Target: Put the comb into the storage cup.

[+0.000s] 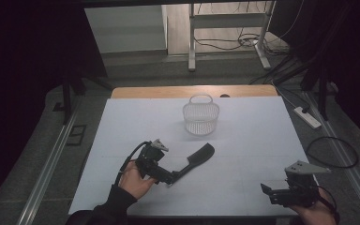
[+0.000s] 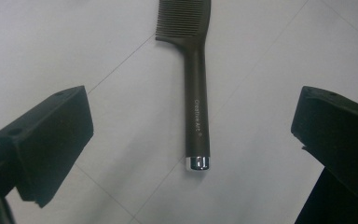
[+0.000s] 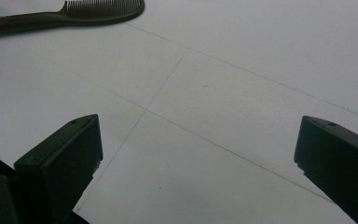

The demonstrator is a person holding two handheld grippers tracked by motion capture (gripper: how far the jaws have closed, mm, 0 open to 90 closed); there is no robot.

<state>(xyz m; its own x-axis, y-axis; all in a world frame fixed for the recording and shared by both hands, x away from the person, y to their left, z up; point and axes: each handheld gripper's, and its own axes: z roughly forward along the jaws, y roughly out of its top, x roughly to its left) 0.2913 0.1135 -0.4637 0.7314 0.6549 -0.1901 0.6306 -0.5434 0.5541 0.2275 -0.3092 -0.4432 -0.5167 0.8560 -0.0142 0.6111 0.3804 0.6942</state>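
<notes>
A black comb [image 1: 197,159] with a chrome-tipped handle lies flat on the white table [image 1: 258,136], its teeth toward the far right. My left gripper [image 1: 172,178] is at the handle end and is open. In the left gripper view the comb [image 2: 196,93] lies between the wide-spread jaws of the left gripper [image 2: 193,107], and neither pad touches it. My right gripper [image 1: 267,191] rests near the front right corner, open with nothing between its jaws. The right gripper view has that gripper [image 3: 200,123] over bare table, with the comb [image 3: 74,14] farther off at the upper left.
A white wire basket [image 1: 200,117] with a handle stands upright at the far middle of the table. A wooden edge [image 1: 168,91] borders the far side. On the floor to the right lie a power strip [image 1: 308,117] and a cable loop [image 1: 333,152].
</notes>
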